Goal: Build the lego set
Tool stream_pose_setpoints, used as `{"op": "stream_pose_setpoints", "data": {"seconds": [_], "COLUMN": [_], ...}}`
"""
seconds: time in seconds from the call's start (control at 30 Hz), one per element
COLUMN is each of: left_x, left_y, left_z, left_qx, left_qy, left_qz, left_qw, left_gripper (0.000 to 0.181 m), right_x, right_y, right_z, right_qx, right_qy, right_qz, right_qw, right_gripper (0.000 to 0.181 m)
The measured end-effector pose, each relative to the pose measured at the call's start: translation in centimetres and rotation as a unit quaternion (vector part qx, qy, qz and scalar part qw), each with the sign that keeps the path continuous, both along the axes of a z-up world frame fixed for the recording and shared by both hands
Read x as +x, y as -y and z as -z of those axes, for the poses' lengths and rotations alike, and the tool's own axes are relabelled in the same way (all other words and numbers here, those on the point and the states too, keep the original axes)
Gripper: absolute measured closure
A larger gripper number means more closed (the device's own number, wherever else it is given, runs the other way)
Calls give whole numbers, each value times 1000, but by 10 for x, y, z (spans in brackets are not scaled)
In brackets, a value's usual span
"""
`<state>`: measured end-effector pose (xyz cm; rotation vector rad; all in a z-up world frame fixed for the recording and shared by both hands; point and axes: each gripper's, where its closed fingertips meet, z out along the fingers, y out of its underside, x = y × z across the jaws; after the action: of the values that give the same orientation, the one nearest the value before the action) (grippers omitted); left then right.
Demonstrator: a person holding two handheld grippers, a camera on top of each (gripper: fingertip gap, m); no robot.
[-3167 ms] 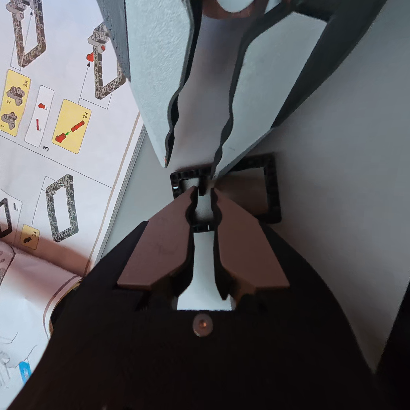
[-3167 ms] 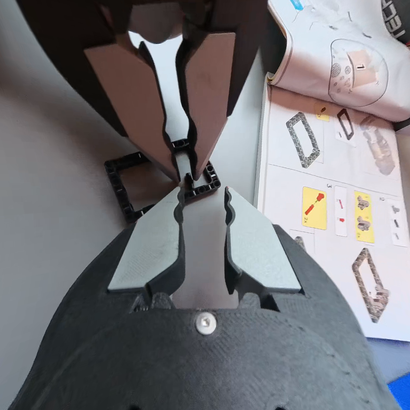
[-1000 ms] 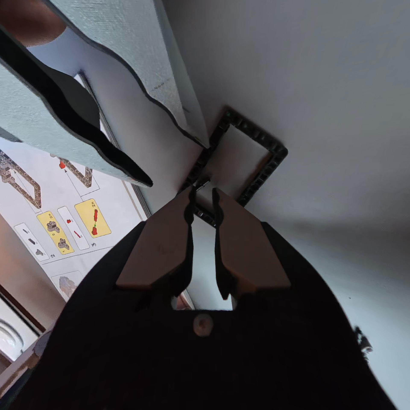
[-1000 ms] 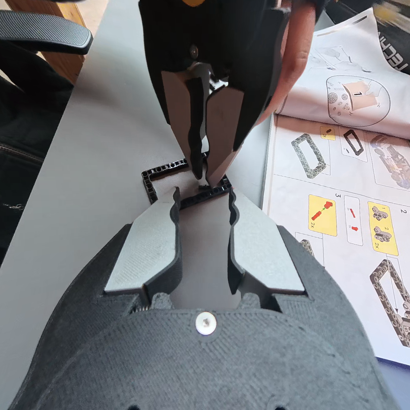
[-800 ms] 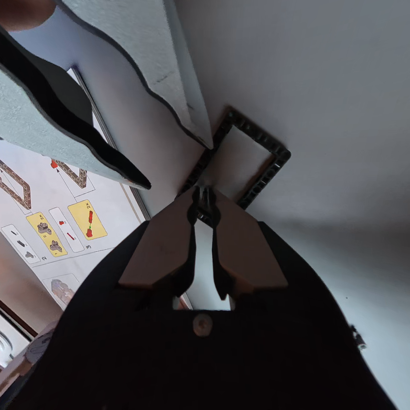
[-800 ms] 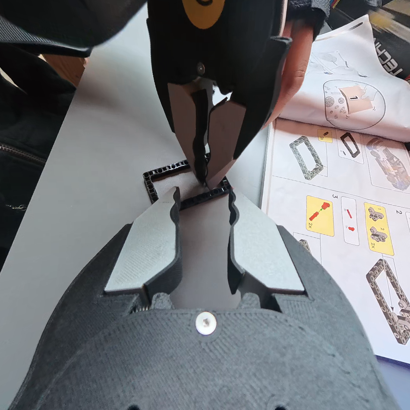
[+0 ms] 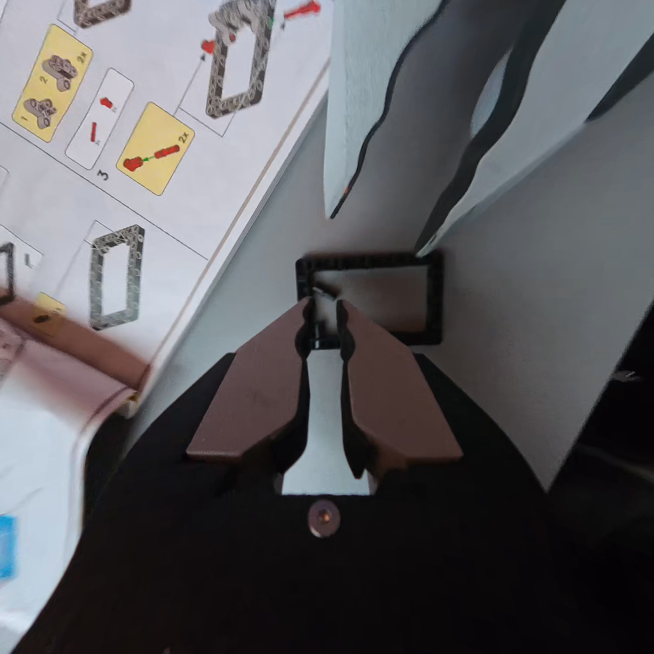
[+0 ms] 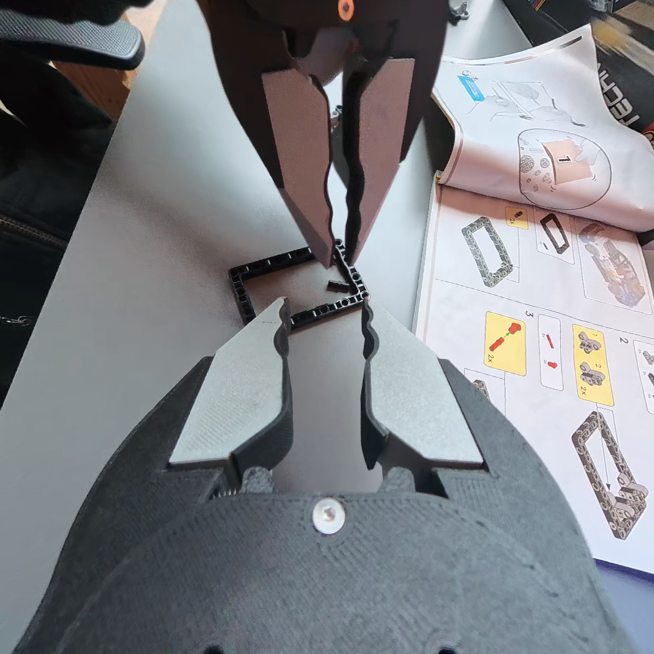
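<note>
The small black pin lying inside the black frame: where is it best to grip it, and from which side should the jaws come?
Probably grip the pin across its middle, coming from straight above. It lies flat on the table inside the frame, close to the corner by the booklet, so the frame's bars block a low sideways approach. The left gripper is nearest, jaws slightly apart.

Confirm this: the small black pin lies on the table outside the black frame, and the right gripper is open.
Not quite. The small black pin lies on the table inside the black frame, near its corner by the left gripper, as the right wrist view shows. The right gripper is indeed open.
</note>
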<state>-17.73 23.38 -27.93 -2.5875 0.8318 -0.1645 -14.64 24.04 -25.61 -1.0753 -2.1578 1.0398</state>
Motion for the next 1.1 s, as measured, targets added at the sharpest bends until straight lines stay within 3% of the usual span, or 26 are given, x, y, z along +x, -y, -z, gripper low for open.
{"op": "stream_pose_setpoints", "data": {"seconds": [0.13, 0.2, 0.5, 1.1], "left_x": [8, 3, -3, 0], "left_y": [-2, -1, -9, -1], "left_z": [0, 6, 15, 20], "left_qx": [21, 17, 14, 21], "left_qy": [30, 0, -46, -78], "left_qz": [-48, -58, -61, -44], "left_qw": [998, 998, 997, 996], "left_gripper": [170, 166, 168, 169], "right_x": [-1, -5, -7, -8], "right_y": [0, -2, -3, -6], "right_z": [-2, -3, 13, 15], "right_qx": [5, 4, -10, -12], "right_qy": [-5, -10, 20, 22], "right_qz": [4, 15, 15, 20], "right_qw": [1000, 1000, 1000, 999], "right_gripper": [144, 143, 140, 141]}}
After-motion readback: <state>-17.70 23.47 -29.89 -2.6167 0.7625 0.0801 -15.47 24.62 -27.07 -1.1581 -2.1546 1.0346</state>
